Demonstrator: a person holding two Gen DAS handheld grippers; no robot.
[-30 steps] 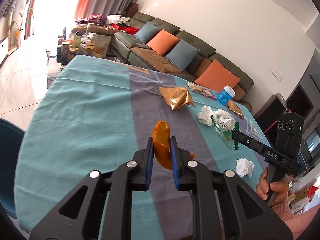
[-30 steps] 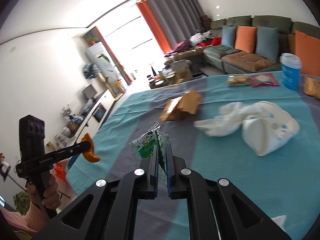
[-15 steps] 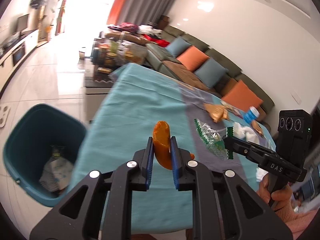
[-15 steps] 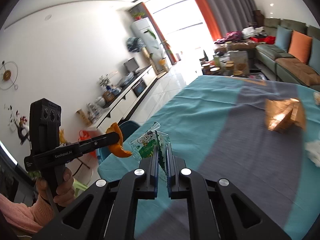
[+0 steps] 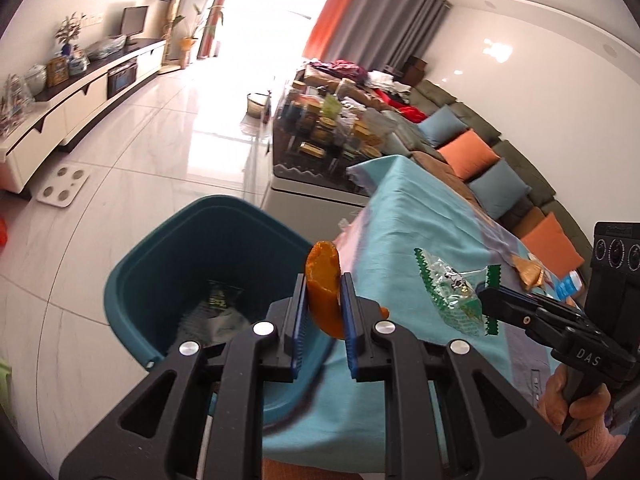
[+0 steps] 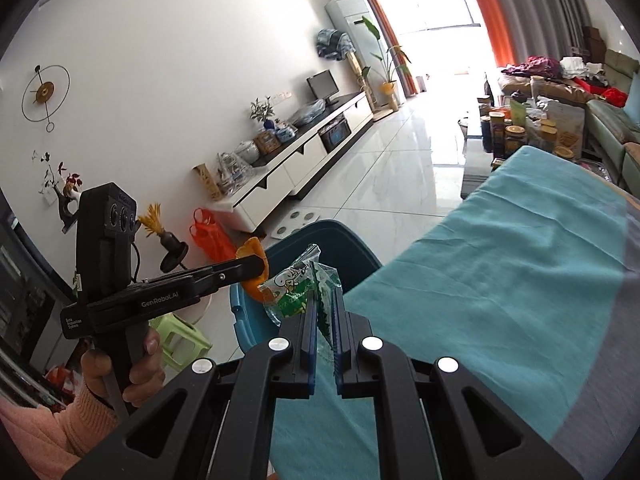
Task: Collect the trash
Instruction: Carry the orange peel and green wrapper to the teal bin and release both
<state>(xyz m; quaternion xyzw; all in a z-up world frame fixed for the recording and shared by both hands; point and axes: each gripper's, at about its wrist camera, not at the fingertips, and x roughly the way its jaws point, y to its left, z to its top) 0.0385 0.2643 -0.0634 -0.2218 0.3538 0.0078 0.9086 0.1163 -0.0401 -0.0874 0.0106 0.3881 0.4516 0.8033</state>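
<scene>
My left gripper [image 5: 323,300] is shut on an orange peel [image 5: 325,284] and holds it over the near rim of a teal trash bin [image 5: 160,256] that has wrappers inside. My right gripper [image 6: 322,312] is shut on a clear green snack wrapper [image 6: 298,290] and holds it above the table's edge, just beside the bin [image 6: 344,240]. The wrapper also shows in the left wrist view [image 5: 452,292], right of the peel. The peel shows in the right wrist view [image 6: 253,258] at the left gripper's tips.
The table with a teal and grey cloth [image 5: 420,232] lies to the right, with a gold bag [image 5: 528,272] and blue cup [image 5: 566,286] far along it. A cluttered coffee table [image 5: 320,148], sofa, TV cabinet [image 6: 304,160] and green stool [image 6: 180,332] surround the tiled floor.
Both grippers have swung left from over the table to the bin beside it, still holding the peel and the wrapper. The bin has come closer under the left gripper.
</scene>
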